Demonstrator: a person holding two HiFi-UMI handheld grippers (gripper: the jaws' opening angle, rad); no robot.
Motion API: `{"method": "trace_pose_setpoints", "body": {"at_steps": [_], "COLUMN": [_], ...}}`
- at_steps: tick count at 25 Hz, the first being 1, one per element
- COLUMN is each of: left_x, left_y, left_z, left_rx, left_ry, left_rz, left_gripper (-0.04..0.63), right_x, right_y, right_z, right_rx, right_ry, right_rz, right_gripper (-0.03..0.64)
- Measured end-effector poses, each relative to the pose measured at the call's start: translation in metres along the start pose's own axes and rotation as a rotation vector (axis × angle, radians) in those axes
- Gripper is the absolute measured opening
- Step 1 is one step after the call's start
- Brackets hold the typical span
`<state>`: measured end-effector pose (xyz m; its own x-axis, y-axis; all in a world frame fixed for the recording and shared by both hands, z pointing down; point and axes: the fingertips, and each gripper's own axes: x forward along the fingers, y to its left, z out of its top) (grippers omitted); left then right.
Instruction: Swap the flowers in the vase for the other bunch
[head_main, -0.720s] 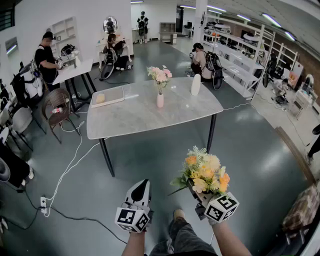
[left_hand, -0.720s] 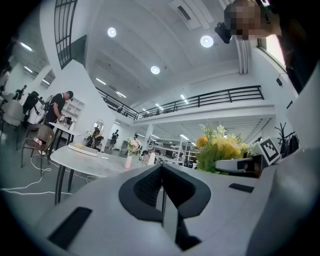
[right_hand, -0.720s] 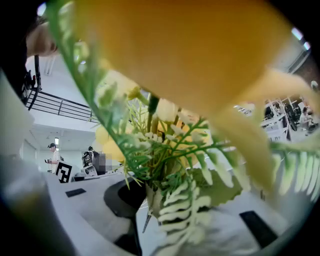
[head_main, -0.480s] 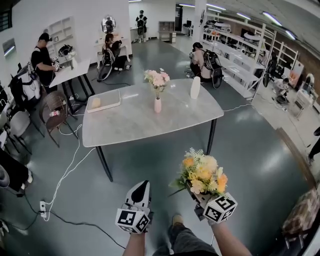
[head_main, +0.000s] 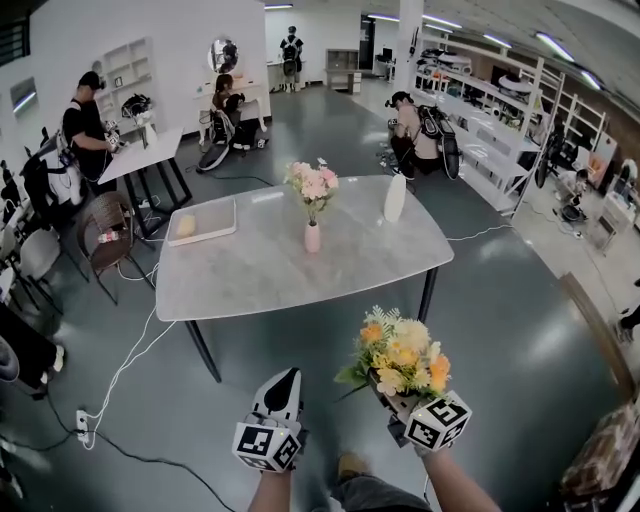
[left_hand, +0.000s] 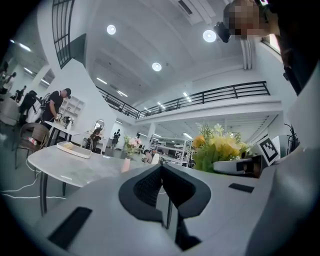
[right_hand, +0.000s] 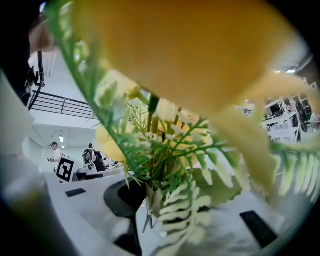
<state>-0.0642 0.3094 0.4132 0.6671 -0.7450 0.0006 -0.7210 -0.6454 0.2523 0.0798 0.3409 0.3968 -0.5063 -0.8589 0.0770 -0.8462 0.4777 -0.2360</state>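
the left gripper (left_hand: 162, 185) has its two dark fingers (left_hand: 147, 187) pressed together with nothing between them, and it points level ahead toward the table. the right gripper (head_main: 403, 402) is pinching the stems of the yellow bunch (head_main: 400, 350). in the right gripper view one dark pad (right_hand: 125, 197) shows at the left of the stems, while fern leaves cover the other side. the yellow and orange heads stand up and forward from the jaws, filling most of that view. in the head view the two grippers sit side by side low in the frame, the left one empty, the right one carrying the flowers, each with its marker cube nearest the person. both are well apart from the table (head_main: 250, 275), which stands ahead on the grey floor (head_main: 500, 300). near the middle of the table top stands the pink vase (head_main: 313, 237), upright, with the pink bunch (head_main: 312, 183) in it. a white bottle (head_main: 395, 198) stands upright toward the table's far right edge, and a flat tray (head_main: 205, 222) lies toward the far left corner with a pale lump in it. a white cable (head_main: 125, 365) runs over the floor at the left. beyond are a brown chair (head_main: 105, 225), a standing person (head_main: 85, 115) at a small desk, and white shelves (head_main: 500, 130) along the right.
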Motion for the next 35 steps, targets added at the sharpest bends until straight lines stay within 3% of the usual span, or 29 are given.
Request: {"method": "trace_pose_setpoints", "body": {"at_steps": [15,35], "left_x": [0.076,0.145], "left_y": [0.012,0.038], "left_z": [-0.006,-0.016], "left_rx": [-0.006,-0.025], "left_ry": [-0.013,0.006], "left_rz": [0.055,0.027], "left_gripper": [0.014,0.014], "right_x": [0.039,0.085], "right_y": [-0.072,-0.114], "right_z": [0.011,0.022], "right_rx": [0.005,0.017], "right_ry": [-0.005,-0.002], "right_rz": [0.035,0.038], "right_gripper": [0.118,0.118]}}
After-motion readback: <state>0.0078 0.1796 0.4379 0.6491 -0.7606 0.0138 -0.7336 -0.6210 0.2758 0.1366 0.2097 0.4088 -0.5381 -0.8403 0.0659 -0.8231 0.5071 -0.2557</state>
